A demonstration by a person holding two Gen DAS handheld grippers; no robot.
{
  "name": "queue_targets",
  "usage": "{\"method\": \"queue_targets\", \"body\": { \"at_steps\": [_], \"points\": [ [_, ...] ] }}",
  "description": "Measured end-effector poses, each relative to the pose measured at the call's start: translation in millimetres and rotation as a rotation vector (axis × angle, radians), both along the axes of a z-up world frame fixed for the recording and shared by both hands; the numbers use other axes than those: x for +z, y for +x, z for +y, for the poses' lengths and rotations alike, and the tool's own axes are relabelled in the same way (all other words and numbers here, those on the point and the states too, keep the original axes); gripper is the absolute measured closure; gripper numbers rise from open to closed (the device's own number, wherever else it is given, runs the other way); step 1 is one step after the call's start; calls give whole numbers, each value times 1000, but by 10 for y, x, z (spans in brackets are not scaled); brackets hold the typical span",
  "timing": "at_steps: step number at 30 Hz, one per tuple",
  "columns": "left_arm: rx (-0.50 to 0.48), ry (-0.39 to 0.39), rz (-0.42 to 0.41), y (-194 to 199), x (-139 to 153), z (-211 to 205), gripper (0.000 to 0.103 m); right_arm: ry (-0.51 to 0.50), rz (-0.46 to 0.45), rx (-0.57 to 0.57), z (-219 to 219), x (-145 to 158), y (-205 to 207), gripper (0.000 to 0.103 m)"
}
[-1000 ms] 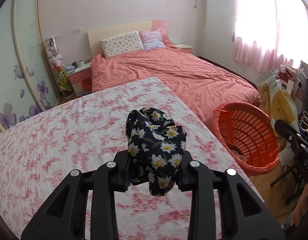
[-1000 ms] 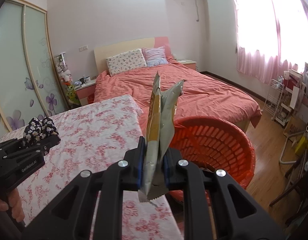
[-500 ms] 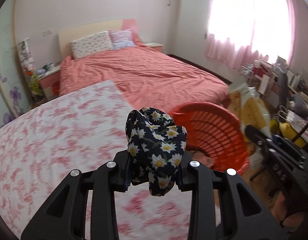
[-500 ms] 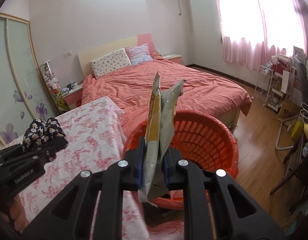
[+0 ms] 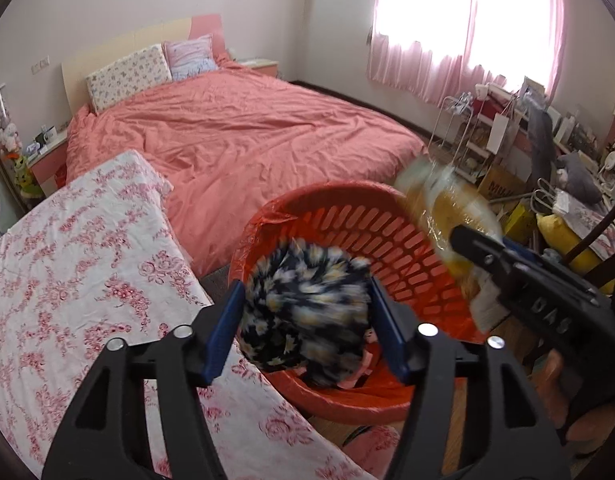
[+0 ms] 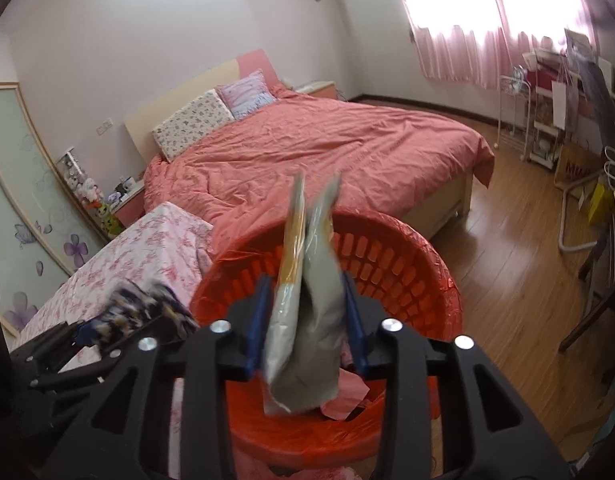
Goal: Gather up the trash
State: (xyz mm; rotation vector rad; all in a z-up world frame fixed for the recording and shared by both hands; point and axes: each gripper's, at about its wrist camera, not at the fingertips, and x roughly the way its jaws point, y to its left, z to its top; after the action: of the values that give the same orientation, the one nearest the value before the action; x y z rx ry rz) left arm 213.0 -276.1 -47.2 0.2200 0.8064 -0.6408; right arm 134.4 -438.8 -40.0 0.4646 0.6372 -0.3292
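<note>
Orange plastic fills the middle of both views: a slotted laundry-style basket (image 5: 387, 240) lined with a thin orange bag, standing on the wood floor (image 6: 519, 300) between my flowered tabletop (image 5: 67, 280) and the bed with its salmon cover (image 5: 235, 132). My left gripper (image 5: 305, 320) has its blue-padded jaws spread wide, and a dark cloth bundle printed with white and yellow daisies (image 5: 307, 312) sits in the gap, blurred, just over the near rim of the basket; I cannot tell whether the pads touch it at all. My right gripper (image 6: 307, 320) is likewise parted, with a crumpled snack wrapper (image 6: 307, 312), grey-silver with a yellow strip, standing upright between the jaws above the basket's opening; its edges are blurred and there is a gap beside it on each side, so the grip looks released. Both grippers point forward and slightly down at the basket, left one from the table side, right one from the floor side. Inside the basket, near the bottom, I can see pink crumpled paper or wrapping (image 6: 347, 394).
</note>
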Motion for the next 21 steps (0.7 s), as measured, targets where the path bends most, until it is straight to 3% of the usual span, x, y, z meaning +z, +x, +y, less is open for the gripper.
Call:
{"method": "queue_targets", "body": {
  "at_steps": [7,16,21],
  "points": [
    [43,15,36,13,-66,128,33,-10,14,-27,13,-99,-27,41],
    [194,-1,-114,-346,359,938,12,-248,-58,-74,603,338,-463,4],
    [328,-9,-204,-727,543,1542,4,-405,-70,-150,1103,587,-816,4]
  ]
}}
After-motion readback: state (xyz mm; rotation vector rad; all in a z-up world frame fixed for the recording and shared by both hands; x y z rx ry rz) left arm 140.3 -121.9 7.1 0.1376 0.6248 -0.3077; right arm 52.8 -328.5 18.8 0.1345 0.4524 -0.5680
